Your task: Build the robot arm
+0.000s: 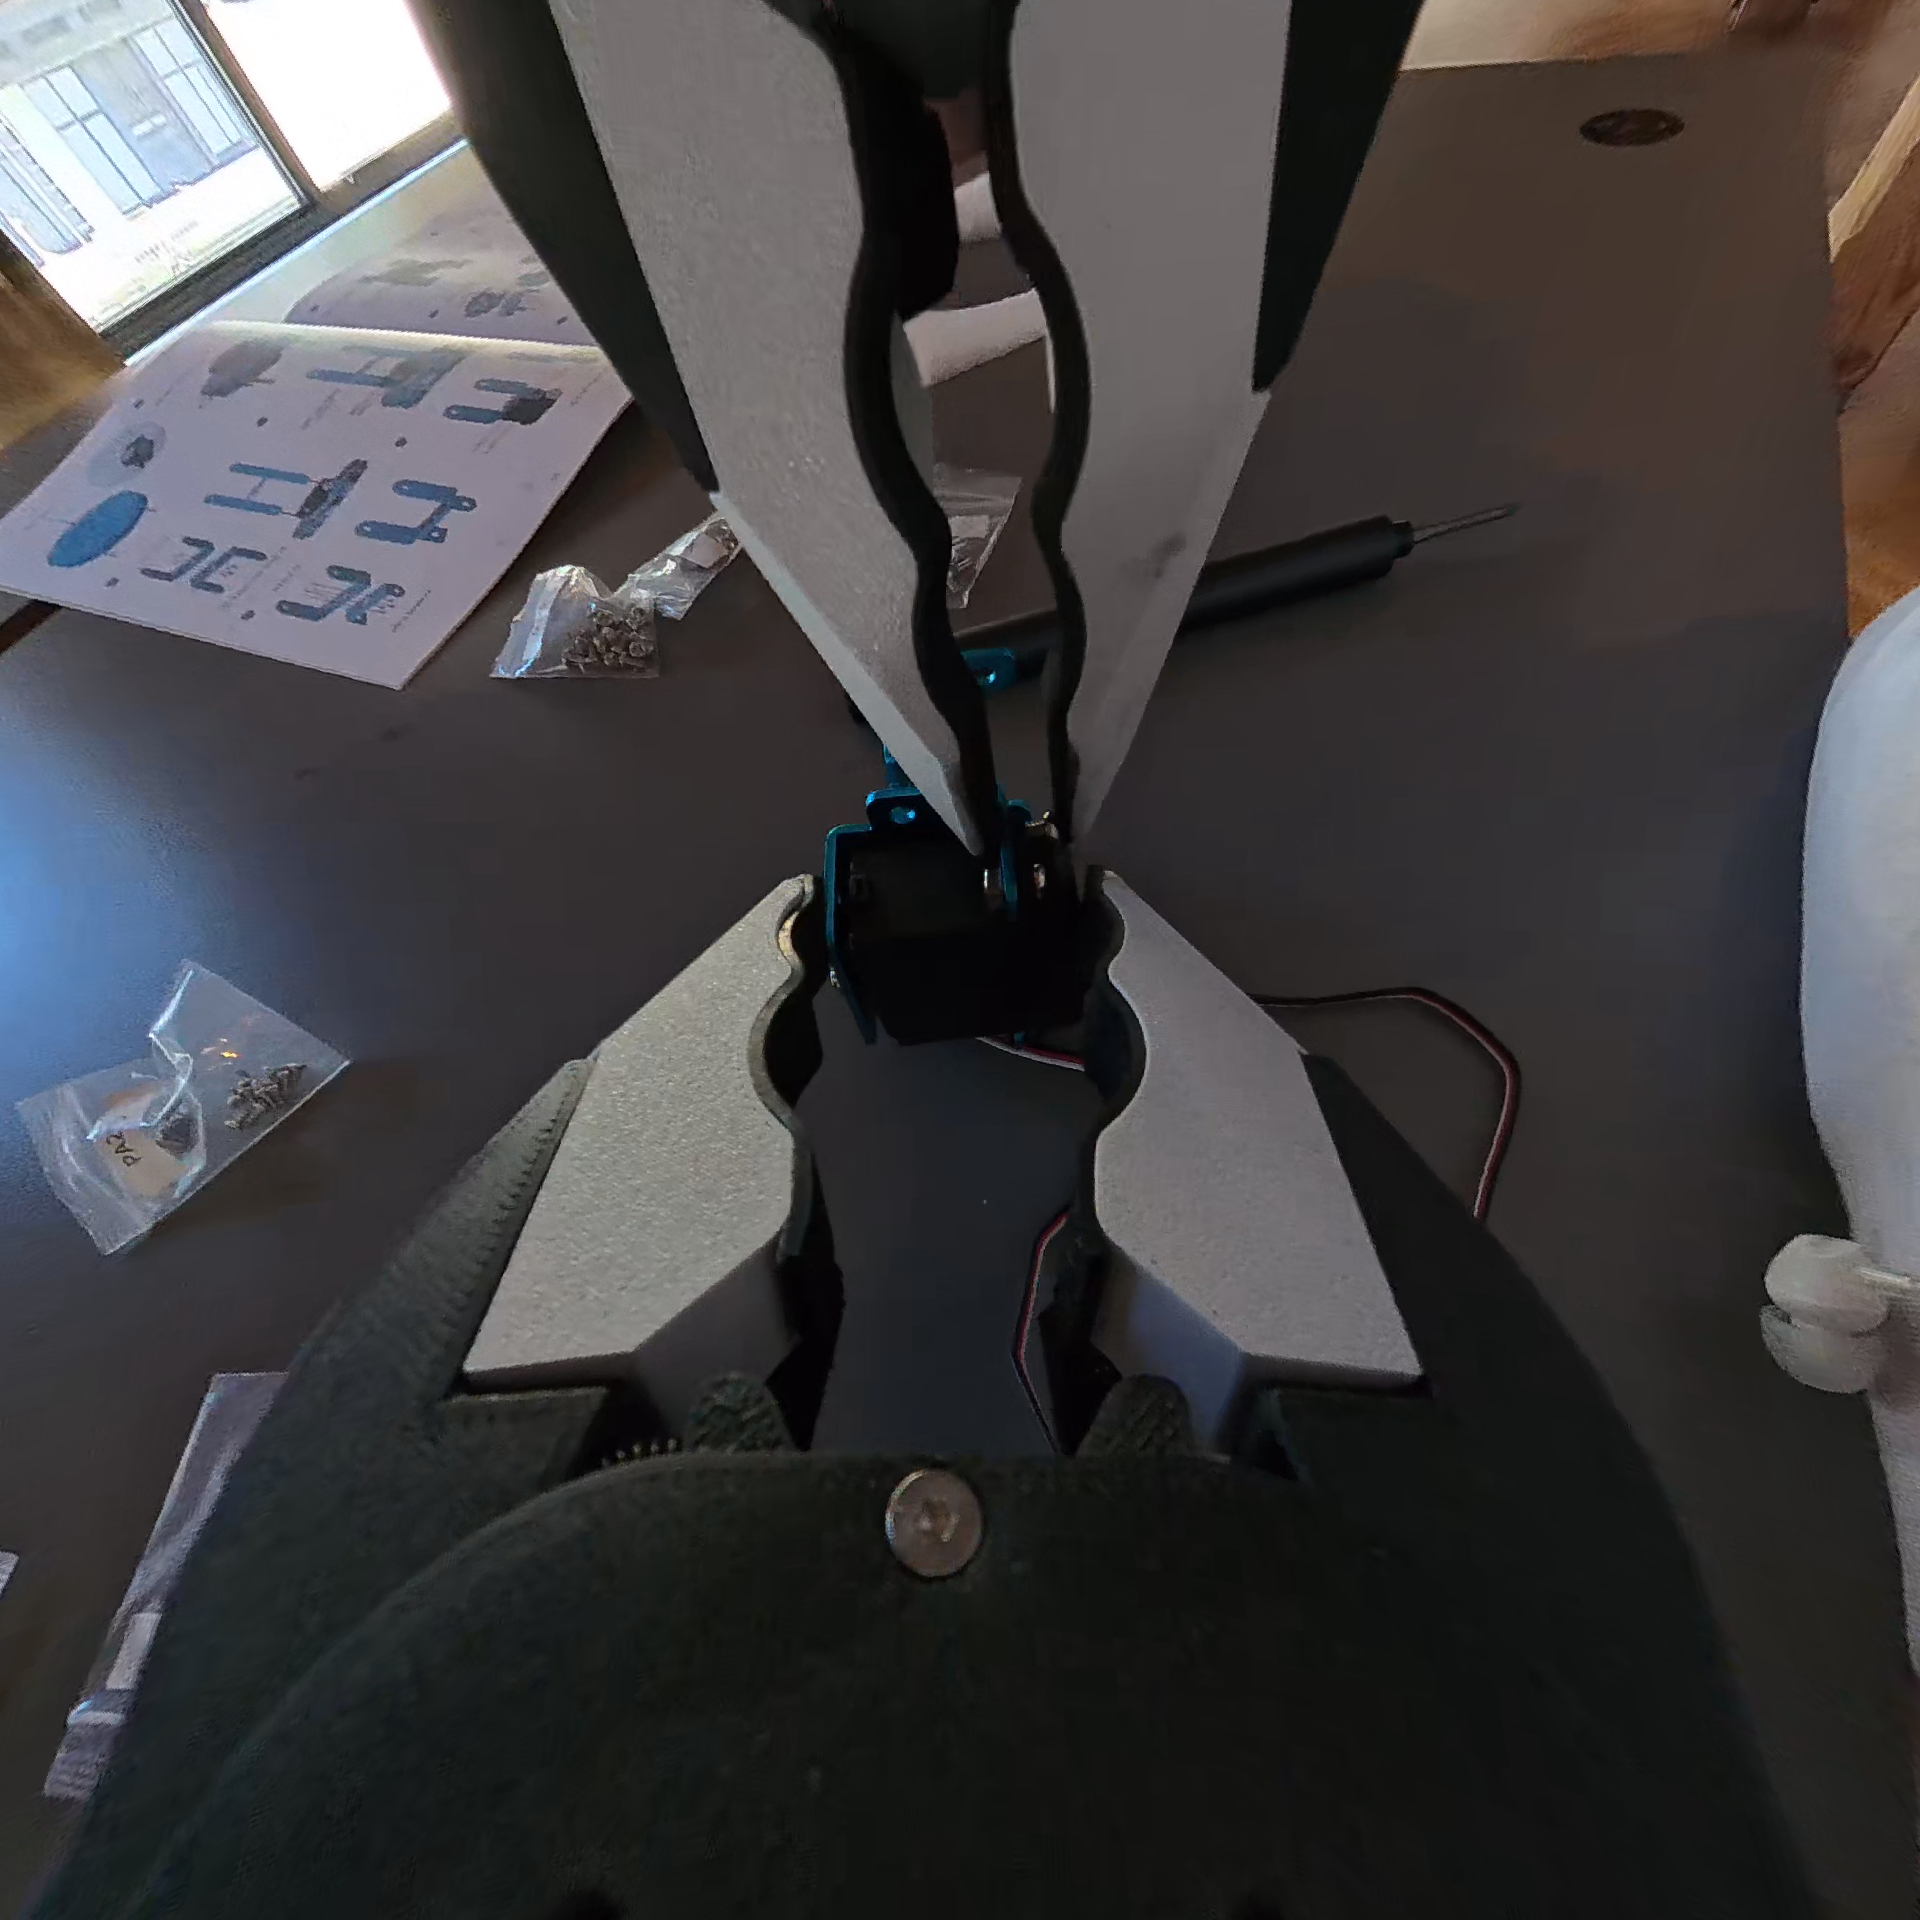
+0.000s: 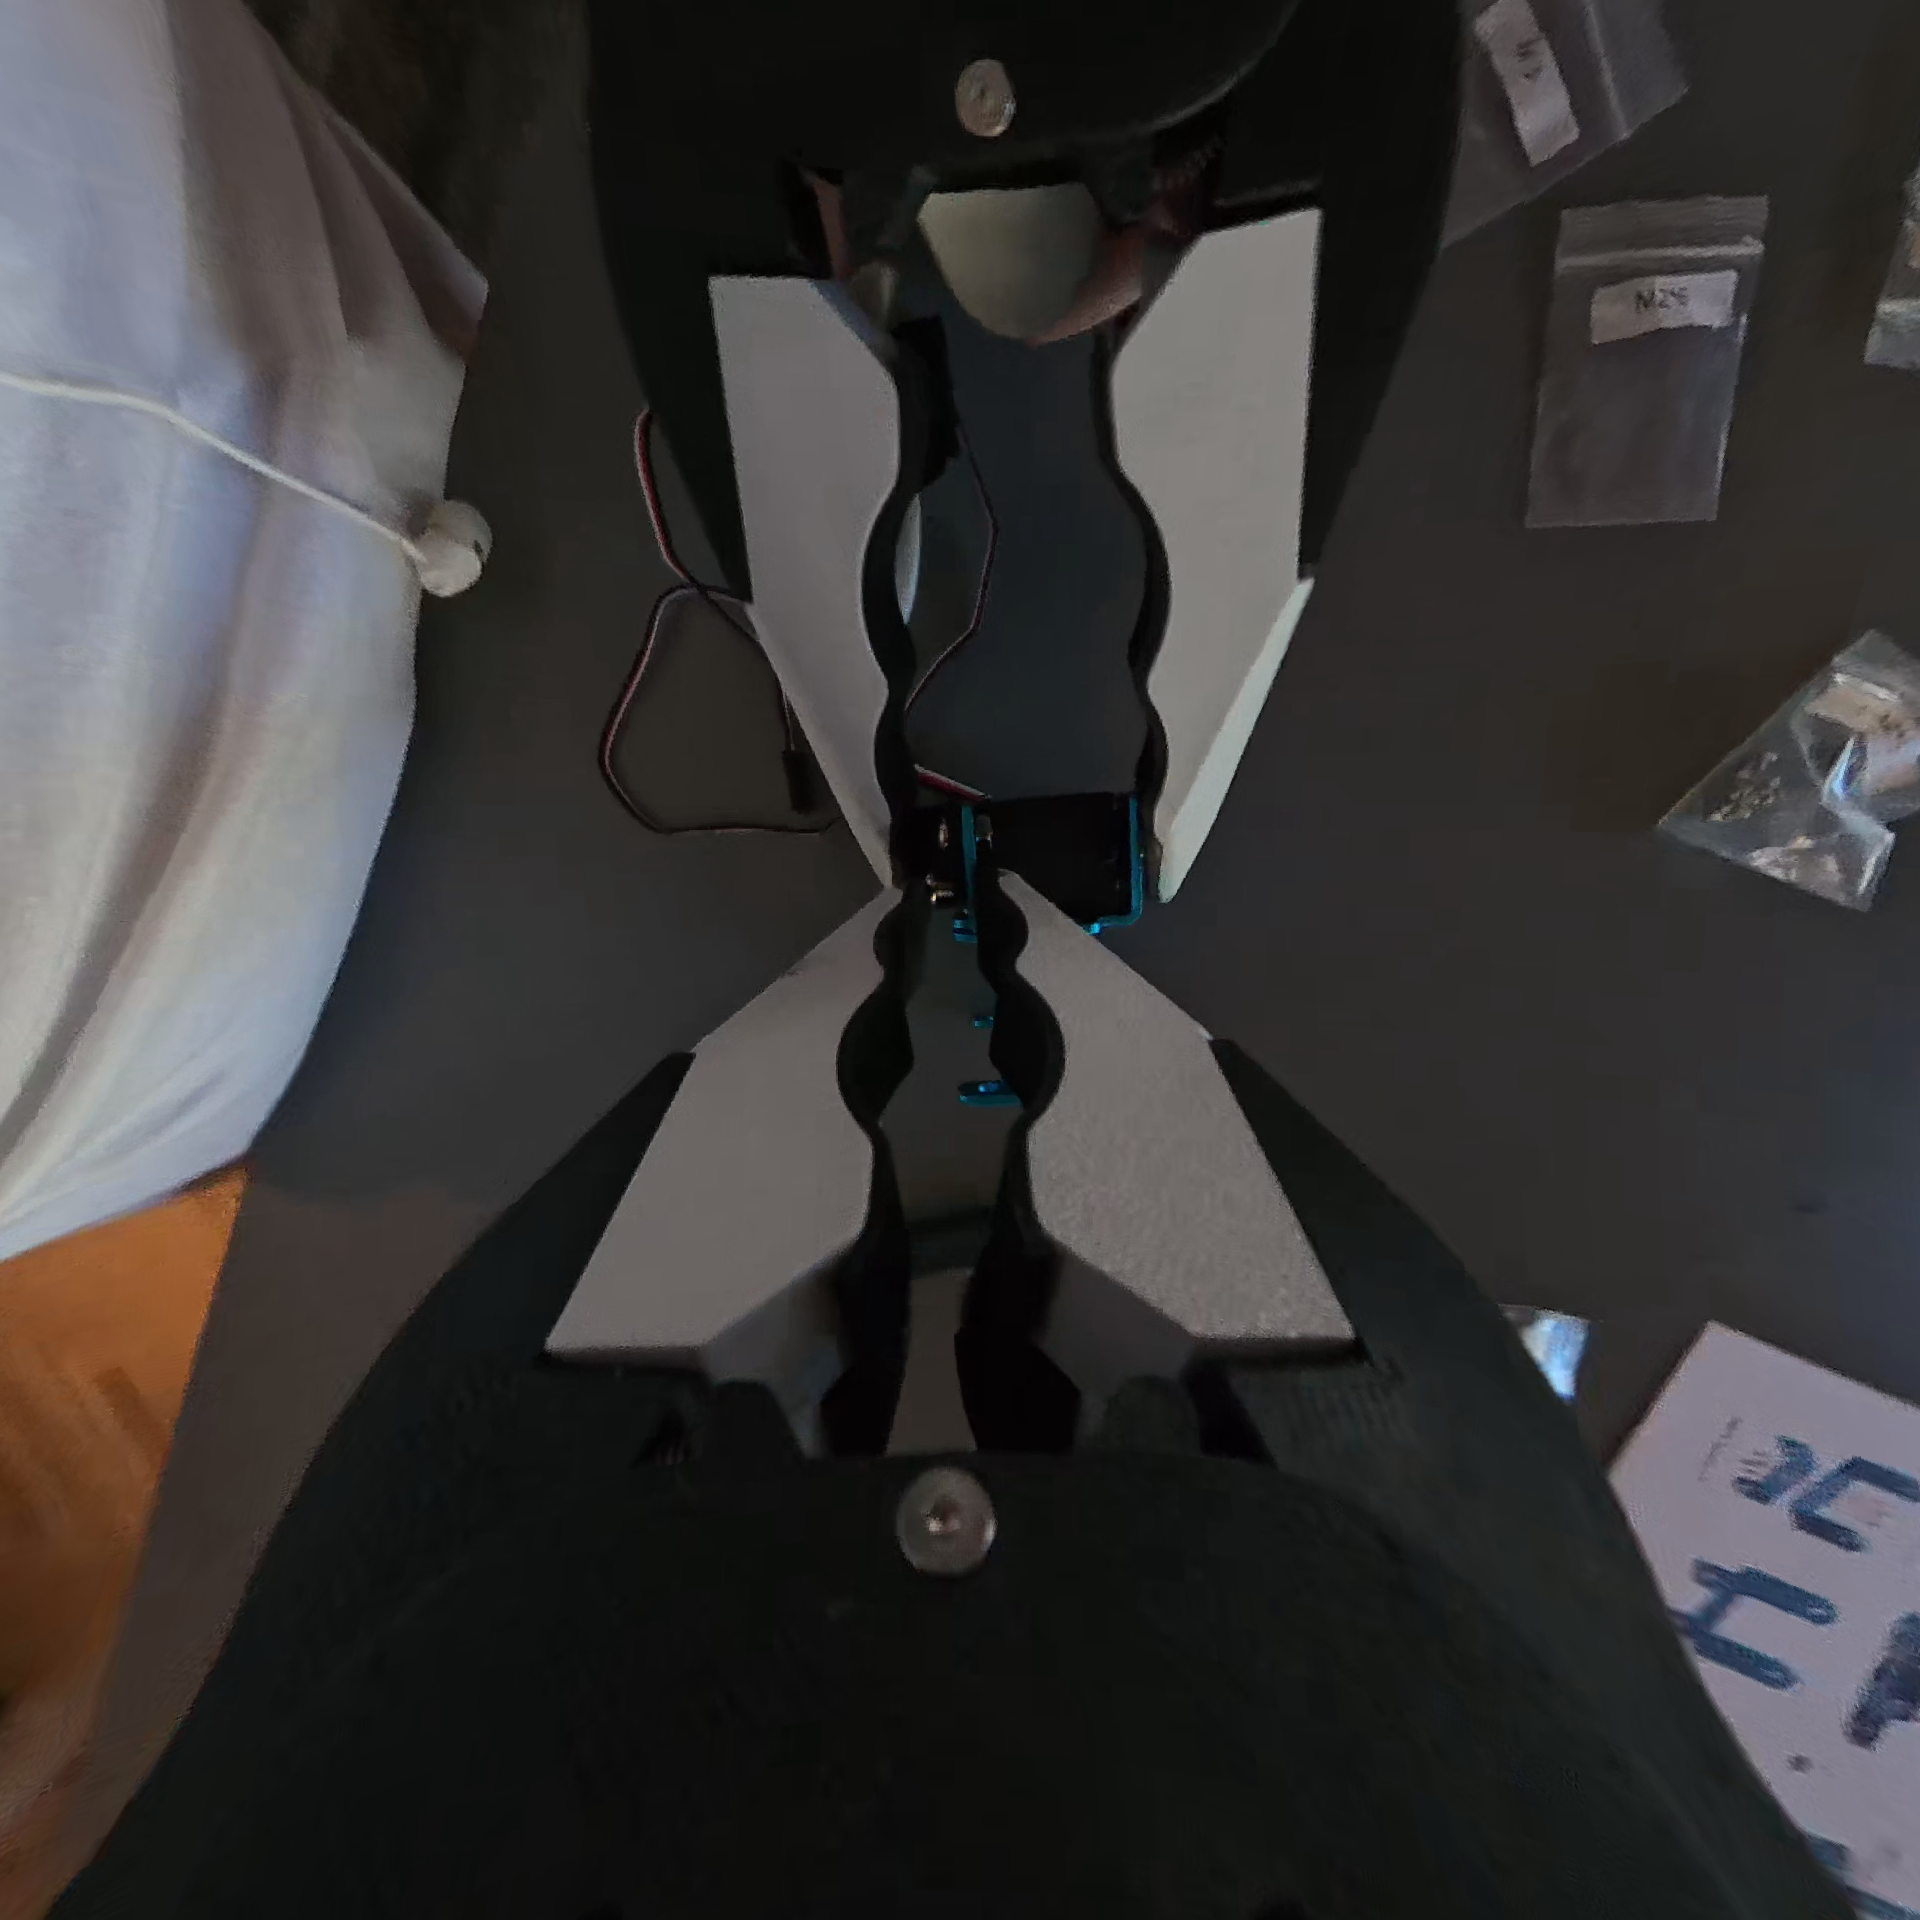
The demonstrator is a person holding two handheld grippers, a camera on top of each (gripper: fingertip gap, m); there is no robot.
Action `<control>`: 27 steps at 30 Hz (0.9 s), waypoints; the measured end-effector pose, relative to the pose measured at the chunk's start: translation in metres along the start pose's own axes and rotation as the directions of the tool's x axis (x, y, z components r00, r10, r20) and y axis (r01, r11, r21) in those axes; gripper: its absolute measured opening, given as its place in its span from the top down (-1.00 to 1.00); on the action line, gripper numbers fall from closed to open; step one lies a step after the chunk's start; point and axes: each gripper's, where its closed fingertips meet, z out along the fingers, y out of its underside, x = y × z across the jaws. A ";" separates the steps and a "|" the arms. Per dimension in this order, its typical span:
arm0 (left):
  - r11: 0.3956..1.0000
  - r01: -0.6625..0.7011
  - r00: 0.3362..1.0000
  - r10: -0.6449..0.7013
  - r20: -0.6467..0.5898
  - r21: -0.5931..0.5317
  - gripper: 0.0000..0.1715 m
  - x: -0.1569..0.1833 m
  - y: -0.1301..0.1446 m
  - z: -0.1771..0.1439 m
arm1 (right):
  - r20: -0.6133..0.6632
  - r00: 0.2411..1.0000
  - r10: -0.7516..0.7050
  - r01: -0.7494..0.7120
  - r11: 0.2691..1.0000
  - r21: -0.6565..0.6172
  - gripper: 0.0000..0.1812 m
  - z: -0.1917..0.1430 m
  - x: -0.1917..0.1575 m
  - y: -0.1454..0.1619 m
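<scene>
My left gripper (image 1: 951, 888) is shut on a black servo motor (image 1: 956, 977) with a blue metal frame (image 1: 836, 914) around it, held above the dark table (image 1: 416, 831). My right gripper (image 1: 1029, 831) comes in from the far side, tip to tip, shut on a narrow blue bracket (image 1: 896, 821) at the servo's top edge. In the right wrist view my right gripper (image 2: 961, 894) pinches the blue bracket (image 2: 975, 868), which runs back between its fingers. The left gripper (image 2: 1029, 873) there holds the servo (image 2: 1060, 842). The servo's red, white and black lead (image 1: 1496, 1101) trails onto the table.
A printed parts sheet (image 1: 291, 488) lies at the far left. Small plastic bags of screws (image 1: 592, 634) (image 1: 177, 1101) lie near it, and more bags (image 2: 1642, 364) show in the right wrist view. A black screwdriver (image 1: 1299, 566) lies behind. A person's white garment (image 1: 1870, 935) is at the right edge.
</scene>
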 end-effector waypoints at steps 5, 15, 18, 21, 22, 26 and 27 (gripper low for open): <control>1.000 0.000 1.000 0.000 0.011 -0.003 0.41 -0.001 0.000 0.000 | 0.031 0.998 0.047 -0.045 0.998 -0.046 0.89 0.000 0.002 0.001; 1.000 0.012 1.000 -0.012 0.007 -0.002 0.41 0.000 0.000 0.000 | -0.131 0.982 0.138 -0.127 0.988 0.087 0.87 0.000 0.003 -0.001; 1.000 0.010 1.000 -0.010 0.017 -0.002 0.41 0.000 -0.001 0.001 | -0.295 0.955 0.004 0.033 0.992 0.120 0.87 -0.015 0.004 -0.005; 0.999 0.048 0.999 -0.048 0.024 -0.006 0.41 -0.001 0.000 0.000 | -0.311 0.918 0.245 -0.126 0.925 0.358 0.84 -0.057 0.007 -0.009; 0.997 0.072 0.997 -0.071 0.026 -0.009 0.42 -0.002 0.000 -0.001 | -0.274 0.888 0.370 -0.233 0.875 0.424 0.83 -0.068 0.010 0.001; 0.975 0.224 0.973 -0.222 0.063 -0.015 0.42 -0.006 0.003 -0.003 | -0.233 0.671 0.704 -0.573 0.691 0.441 0.77 -0.062 0.008 0.074; 0.970 0.244 0.968 -0.242 0.073 -0.015 0.42 -0.007 0.003 -0.003 | -0.213 0.631 0.746 -0.629 0.653 0.423 0.74 -0.052 0.002 0.082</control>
